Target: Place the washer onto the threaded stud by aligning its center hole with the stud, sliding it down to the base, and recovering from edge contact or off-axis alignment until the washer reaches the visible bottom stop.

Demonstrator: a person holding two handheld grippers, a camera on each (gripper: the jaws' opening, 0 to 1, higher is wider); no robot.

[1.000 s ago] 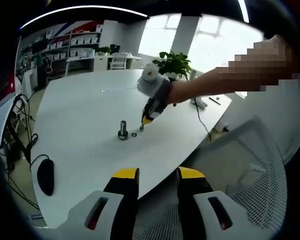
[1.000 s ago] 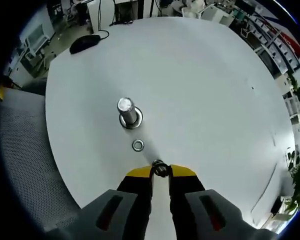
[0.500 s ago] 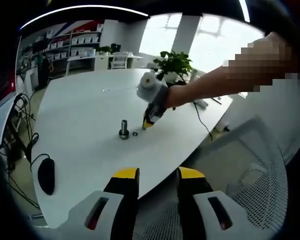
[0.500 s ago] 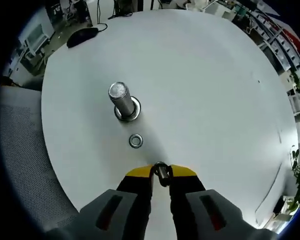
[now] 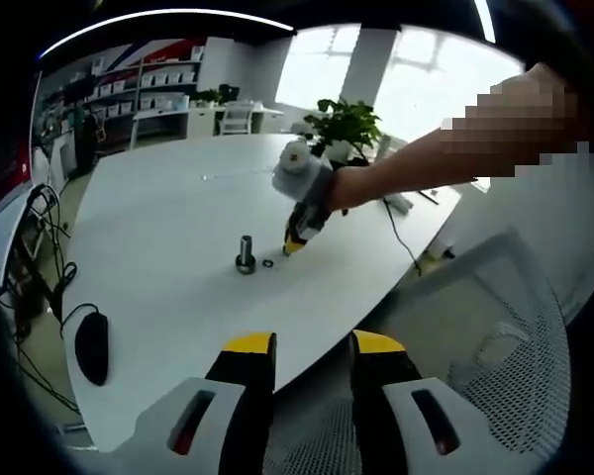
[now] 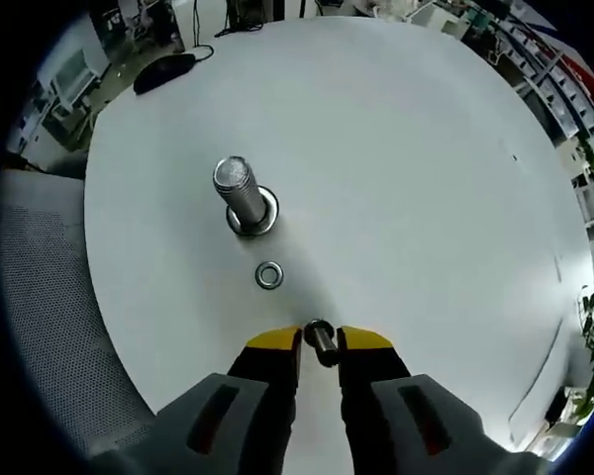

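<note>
1. Right gripper view, nearest: the right gripper [image 6: 320, 338] is seen with its yellow-tipped jaws clenched on a small dark metal piece [image 6: 321, 343], held at the tips; whether this piece is a washer or a short stud cannot be told.
2. Just beyond the tips, a washer [image 6: 268, 274] is seen lying flat on the white table [image 6: 406, 178], apart from the jaws and not on the stud.
3. Past the washer, the threaded stud [image 6: 236, 185] is seen upright on its round base [image 6: 262, 216], near the washer but not touching it.
4. Far edge of the table: a black mouse [image 6: 164, 68] with its cable is noted.
5. Left gripper view, nearest: the left gripper [image 5: 312, 348] is held off the table over a mesh chair [image 5: 475, 346], jaws parted with nothing between them.
6. Mid-table: stud [image 5: 246, 253], washer [image 5: 267, 263] just beside it, and the right gripper [image 5: 295, 240], tips down close to the table near the washer, held by a person's arm [image 5: 416, 168].
7. Beyond: a potted plant [image 5: 346, 124] and shelving [image 5: 158, 84].
</note>
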